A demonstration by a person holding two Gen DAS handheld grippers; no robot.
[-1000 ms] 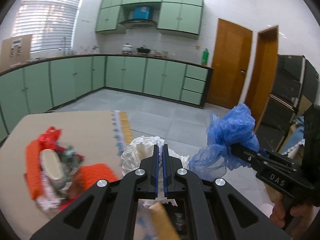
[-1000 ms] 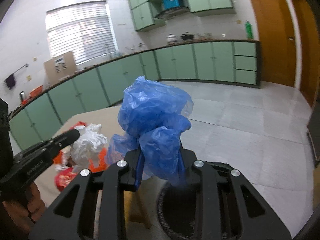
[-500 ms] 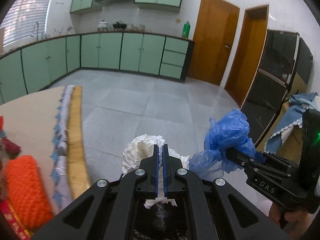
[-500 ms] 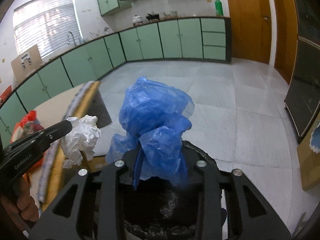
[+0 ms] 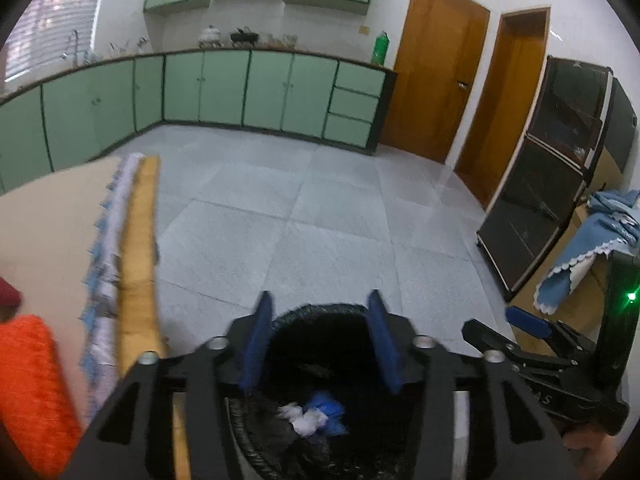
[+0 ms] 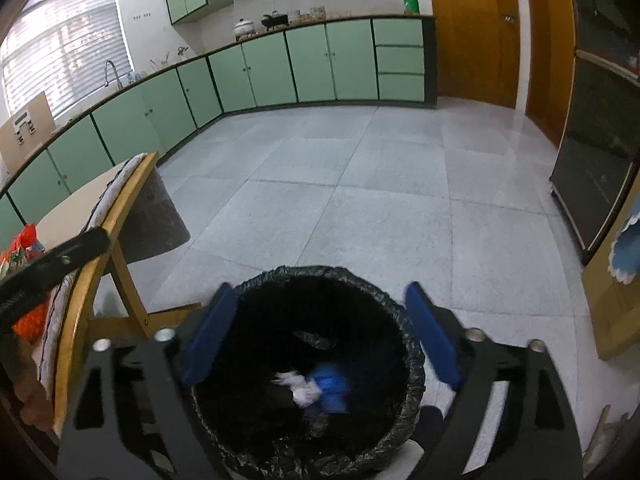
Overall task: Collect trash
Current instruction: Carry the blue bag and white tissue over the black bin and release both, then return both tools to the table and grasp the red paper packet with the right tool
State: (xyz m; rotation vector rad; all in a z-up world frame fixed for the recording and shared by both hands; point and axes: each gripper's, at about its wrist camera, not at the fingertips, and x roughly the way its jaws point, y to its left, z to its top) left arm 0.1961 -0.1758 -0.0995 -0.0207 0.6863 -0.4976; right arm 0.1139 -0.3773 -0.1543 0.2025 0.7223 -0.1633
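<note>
A round bin lined with a black bag [image 6: 404, 320] stands on the floor right below both grippers. Inside it lie a crumpled white paper wad [image 6: 302, 390] and a blue plastic bag [image 6: 330, 390], seen again in the left wrist view as the white wad [image 5: 304, 420] and the blue bag [image 5: 328, 406]. My left gripper [image 5: 318, 332] hangs over the bin, its jaws opening with nothing between them. My right gripper [image 6: 320, 332] is above the same bin, jaws opening wide and empty. The right gripper [image 5: 504, 322] also shows at the right of the left wrist view.
A wooden-edged table [image 5: 140, 248] with a beige top stands left of the bin, carrying an orange cloth [image 5: 32, 392] and more litter [image 6: 24, 246]. Grey tiled floor [image 6: 380, 208] stretches ahead to green cabinets. A dark glass cabinet [image 5: 560, 184] stands at the right.
Both grippers went from shut to open. The white wad and the blue bag left the jaws and now lie in the bin. Both hands sank closer to the bin.
</note>
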